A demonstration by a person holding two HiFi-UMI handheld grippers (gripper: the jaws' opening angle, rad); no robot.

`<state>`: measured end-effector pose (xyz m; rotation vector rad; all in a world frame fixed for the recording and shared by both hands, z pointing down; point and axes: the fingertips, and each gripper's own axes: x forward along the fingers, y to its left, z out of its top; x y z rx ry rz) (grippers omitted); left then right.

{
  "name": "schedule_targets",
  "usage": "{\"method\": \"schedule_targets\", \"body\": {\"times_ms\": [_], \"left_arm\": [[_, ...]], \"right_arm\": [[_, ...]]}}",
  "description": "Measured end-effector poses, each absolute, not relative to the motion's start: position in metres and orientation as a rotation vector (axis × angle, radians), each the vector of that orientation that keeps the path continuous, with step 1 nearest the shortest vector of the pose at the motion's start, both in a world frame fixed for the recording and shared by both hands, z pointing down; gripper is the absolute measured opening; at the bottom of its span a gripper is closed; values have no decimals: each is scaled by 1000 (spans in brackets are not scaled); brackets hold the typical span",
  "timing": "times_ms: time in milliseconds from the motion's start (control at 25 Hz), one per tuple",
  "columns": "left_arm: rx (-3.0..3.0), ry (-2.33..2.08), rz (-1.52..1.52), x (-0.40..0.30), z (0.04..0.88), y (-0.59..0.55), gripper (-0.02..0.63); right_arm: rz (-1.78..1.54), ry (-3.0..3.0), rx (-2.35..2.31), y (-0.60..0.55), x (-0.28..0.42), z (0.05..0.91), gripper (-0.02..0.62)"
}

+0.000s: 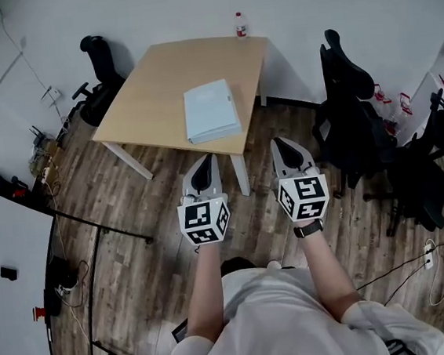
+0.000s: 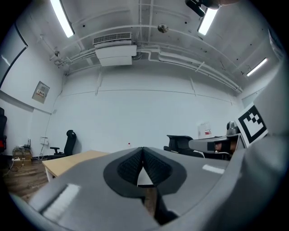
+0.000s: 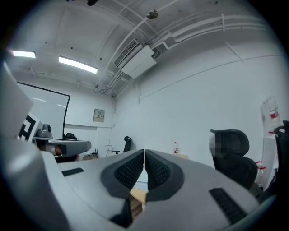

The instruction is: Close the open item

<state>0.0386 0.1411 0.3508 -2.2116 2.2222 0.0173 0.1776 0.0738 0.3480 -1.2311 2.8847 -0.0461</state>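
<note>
Forearms (image 1: 204, 289) outstretched, left tool (image 1: 206, 161), right tool (image 1: 281, 142)

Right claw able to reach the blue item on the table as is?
Likely yes. Right claw, shut, hangs short of the table; the blue item lies by the near edge, with nothing between them.

Pale T-shirt (image 1: 278, 318); black wristwatch (image 1: 309, 229).

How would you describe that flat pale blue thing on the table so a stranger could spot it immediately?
Start at the light wooden table in the middle of the room. Near its edge closest to the camera lies a flat, pale blue rectangular item. It is the only thing lying flat there; its one neighbour, a small bottle, stands upright at the far edge.
</note>
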Motion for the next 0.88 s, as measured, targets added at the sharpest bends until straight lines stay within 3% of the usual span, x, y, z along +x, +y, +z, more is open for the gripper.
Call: {"method": "schedule_targets", "body": {"times_ms": [480,880], "left_arm": [[-2182,2249,-50,21,361,92,9],[-2210,2235,-15,-42,359,1,9]], "right_arm": [[-45,2923,-1195,27,160,363,14],[-10,2964,-1174,-52,84,361,15]]}}
